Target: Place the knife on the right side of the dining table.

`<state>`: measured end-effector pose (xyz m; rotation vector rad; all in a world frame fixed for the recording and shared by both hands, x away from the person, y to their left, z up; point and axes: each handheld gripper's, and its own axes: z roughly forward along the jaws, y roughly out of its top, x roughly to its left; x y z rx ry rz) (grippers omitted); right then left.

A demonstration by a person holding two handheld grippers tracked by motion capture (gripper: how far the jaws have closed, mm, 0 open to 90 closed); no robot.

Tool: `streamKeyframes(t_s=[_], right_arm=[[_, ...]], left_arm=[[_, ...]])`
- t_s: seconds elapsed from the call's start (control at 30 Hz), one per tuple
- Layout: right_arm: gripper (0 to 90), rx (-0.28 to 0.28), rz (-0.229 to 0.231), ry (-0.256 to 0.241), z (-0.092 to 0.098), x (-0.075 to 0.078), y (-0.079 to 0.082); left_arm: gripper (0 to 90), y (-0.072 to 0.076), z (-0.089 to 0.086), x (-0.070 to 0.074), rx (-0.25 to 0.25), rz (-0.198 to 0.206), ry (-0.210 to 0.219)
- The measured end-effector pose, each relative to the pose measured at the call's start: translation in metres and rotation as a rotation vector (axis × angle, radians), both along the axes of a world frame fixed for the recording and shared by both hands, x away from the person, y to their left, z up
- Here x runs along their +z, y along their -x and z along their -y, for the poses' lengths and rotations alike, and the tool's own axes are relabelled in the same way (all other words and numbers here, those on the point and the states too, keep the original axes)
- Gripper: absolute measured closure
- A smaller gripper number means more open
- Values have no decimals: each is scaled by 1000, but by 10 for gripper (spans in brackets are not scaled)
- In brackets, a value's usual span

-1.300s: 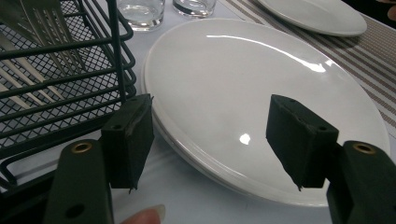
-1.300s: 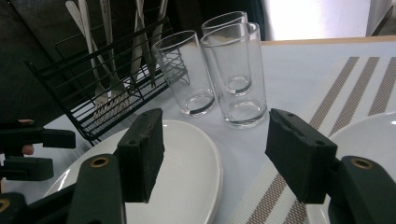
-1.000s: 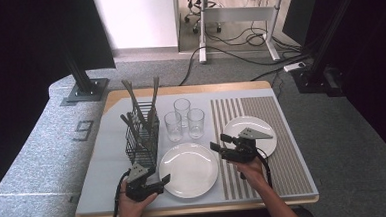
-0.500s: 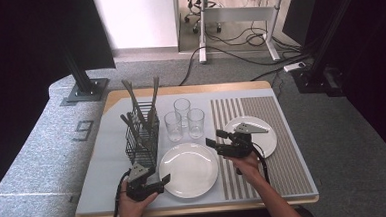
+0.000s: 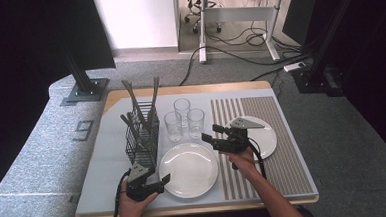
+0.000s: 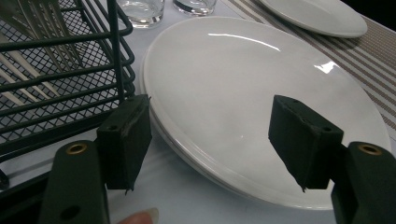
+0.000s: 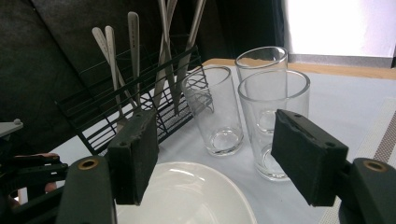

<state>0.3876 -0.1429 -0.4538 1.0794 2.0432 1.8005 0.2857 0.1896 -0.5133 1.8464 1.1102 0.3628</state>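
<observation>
At the near edge of the surface point(image 5: 105, 193):
Left claw point(image 5: 157, 184): released, jaws spread wide and holding nothing; it sits low at the near-left rim of the front plate, beside the wire basket's near corner.
Front plate point(image 5: 189, 170): white, flat on the pale cloth, just right of the basket; in the left gripper view point(image 6: 243, 102) its near rim lies between the two jaws.
Right claw point(image 5: 208, 137): released, jaws apart and holding nothing; it hovers above the far-right edge of the front plate, pointing toward the glasses.
Wire basket point(image 5: 142, 141): black, upright, left of the plate, with cutlery point(image 5: 140, 103) standing in it.
Glasses point(image 5: 195, 122): three, clear, upright, clustered beyond the front plate; the right gripper view frames them point(image 7: 273, 121) between its jaws.
Second plate point(image 5: 266, 139): white, on the striped mat point(image 5: 289, 168), to the right, partly behind the right claw.
</observation>
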Motion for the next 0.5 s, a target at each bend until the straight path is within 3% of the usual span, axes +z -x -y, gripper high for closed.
streamKeyframes(t_s=[0.5], right_arm=[[323,16,21,14,-9,8,-6]], left_arm=[[304,1,-1,2,1,8,0]])
